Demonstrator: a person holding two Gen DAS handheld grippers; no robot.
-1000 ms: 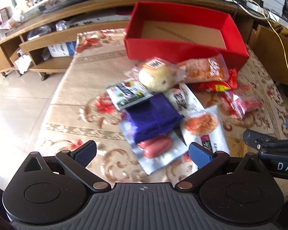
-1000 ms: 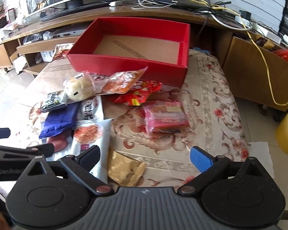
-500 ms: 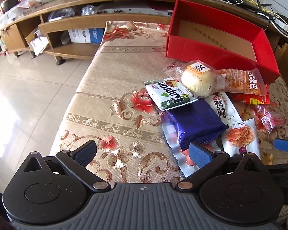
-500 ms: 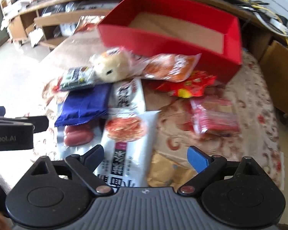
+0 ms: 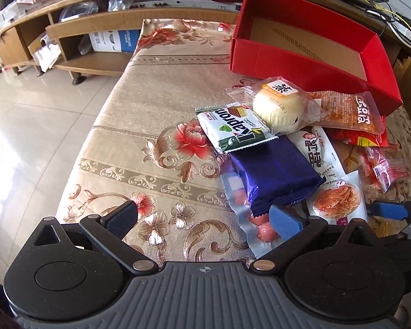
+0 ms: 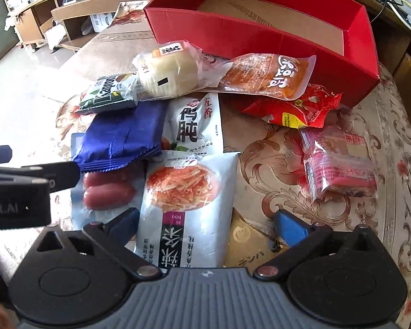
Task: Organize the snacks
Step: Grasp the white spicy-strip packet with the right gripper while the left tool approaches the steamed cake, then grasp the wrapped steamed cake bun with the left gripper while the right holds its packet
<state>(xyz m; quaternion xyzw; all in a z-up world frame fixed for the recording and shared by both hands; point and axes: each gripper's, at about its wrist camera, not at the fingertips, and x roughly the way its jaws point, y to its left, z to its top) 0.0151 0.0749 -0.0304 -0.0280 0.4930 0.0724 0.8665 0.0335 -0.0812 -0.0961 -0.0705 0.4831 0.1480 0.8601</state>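
Note:
Several snack packs lie in a pile on a floral-cloth table in front of an open red box [image 5: 301,65] [image 6: 260,35]. Among them are a wrapped bun [image 5: 282,107] [image 6: 167,72], a dark blue pack [image 5: 274,172] [image 6: 120,137], a sausage pack [image 6: 106,189] and a white noodle pack [image 6: 189,200]. My left gripper [image 5: 205,218] is open and empty over the cloth left of the pile, its right finger over the sausage pack. My right gripper [image 6: 205,226] is open, low over the white noodle pack, which lies between its fingers.
A pink-red wrapped pack [image 6: 339,161], a red-yellow pack [image 6: 296,109] and an orange pack [image 6: 268,76] lie at the right. A gold pack [image 6: 246,246] lies under the right gripper. A wooden shelf unit [image 5: 96,27] stands behind the table; tiled floor is at the left.
The left gripper has swung left, off the pile, towards the table's left side. The right gripper has moved left and lower, over the white noodle pack. Both stay open.

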